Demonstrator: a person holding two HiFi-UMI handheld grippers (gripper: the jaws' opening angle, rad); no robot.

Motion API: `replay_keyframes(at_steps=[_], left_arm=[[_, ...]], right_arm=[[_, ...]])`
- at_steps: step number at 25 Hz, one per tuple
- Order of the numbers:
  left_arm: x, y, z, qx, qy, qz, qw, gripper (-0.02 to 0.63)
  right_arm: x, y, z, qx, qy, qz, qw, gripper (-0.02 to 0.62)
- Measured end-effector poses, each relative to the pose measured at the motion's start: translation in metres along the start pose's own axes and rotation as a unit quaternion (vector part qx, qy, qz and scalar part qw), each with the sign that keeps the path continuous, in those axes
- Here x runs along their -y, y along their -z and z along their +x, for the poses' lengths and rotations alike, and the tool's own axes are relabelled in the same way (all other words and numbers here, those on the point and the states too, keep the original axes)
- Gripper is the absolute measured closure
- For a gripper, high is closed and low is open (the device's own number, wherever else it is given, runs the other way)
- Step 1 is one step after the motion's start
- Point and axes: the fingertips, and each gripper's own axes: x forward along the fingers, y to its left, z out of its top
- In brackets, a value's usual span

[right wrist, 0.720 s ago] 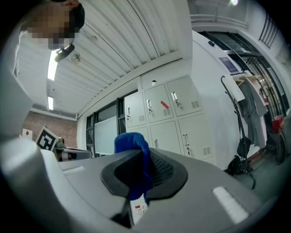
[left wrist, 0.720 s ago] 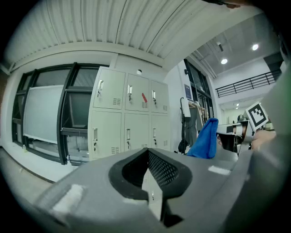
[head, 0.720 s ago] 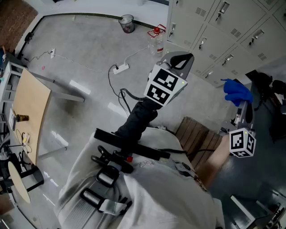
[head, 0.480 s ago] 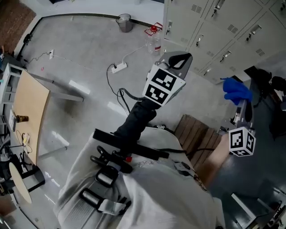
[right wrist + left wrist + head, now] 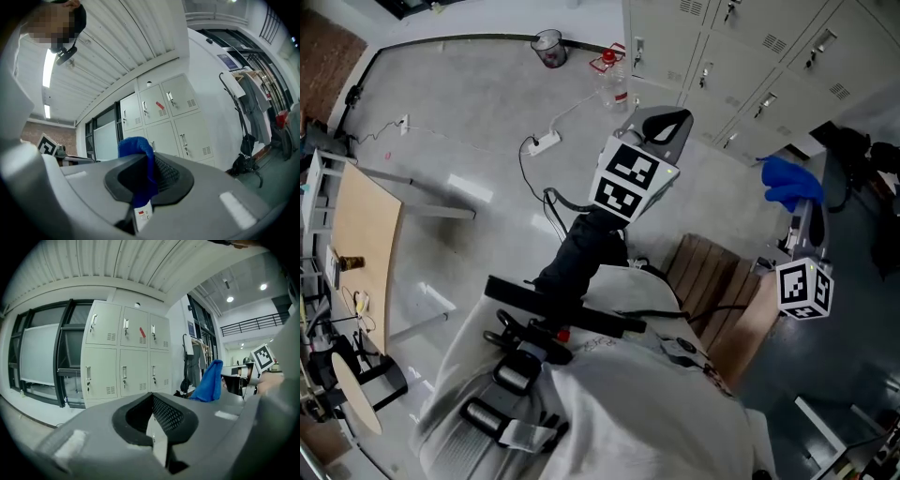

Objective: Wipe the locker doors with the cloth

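Right gripper view: right gripper (image 5: 142,199) clamps cloth (image 5: 136,151), aimed at lockers (image 5: 165,116) at twelve o'clock for wiping; left gripper (image 5: 157,439) closed, empty.

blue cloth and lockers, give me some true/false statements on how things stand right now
1. The blue cloth is clamped in the right hand-held gripper. True.
2. The left hand-held gripper holds a spray bottle. False: its jaws are together with nothing between them.
3. One door of the lockers stands wide open. False: every door in view is closed.
4. A white power strip lies on the floor. True.
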Motion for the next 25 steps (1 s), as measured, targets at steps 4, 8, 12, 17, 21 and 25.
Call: replay_keyframes(at_steps=[4, 8, 12, 17, 21, 25], left_arm=[[-0.014, 0.0, 0.005, 0.003, 0.019, 0.0, 0.9998, 0.606], [-0.028, 0.016, 0.061, 0.009, 0.039, -0.009, 0.9992, 0.606], [-0.051, 0.004, 0.122, 0.014, 0.05, -0.017, 0.9985, 0.606], [-0.064, -0.018, 0.18, 0.006, 0.082, -0.02, 0.9964, 0.606], [-0.078, -0.025, 0.211, -0.001, 0.078, -0.024, 0.9966, 0.606], [-0.083, -0.026, 0.249, -0.007, 0.066, -0.031, 0.9973, 0.606]], right_arm=[[-0.013, -0.004, 0.01, 0.009, 0.007, -0.008, 1.0, 0.563], [0.012, 0.013, 0.052, 0.015, 0.016, -0.015, 1.0, 0.563], [0.046, -0.008, 0.111, 0.017, 0.027, -0.022, 0.999, 0.563], [0.103, -0.06, 0.171, 0.039, 0.075, -0.053, 0.995, 0.563], [0.153, -0.09, 0.217, 0.045, 0.1, -0.072, 0.991, 0.563], [0.212, -0.127, 0.258, 0.057, 0.118, -0.096, 0.987, 0.562]])
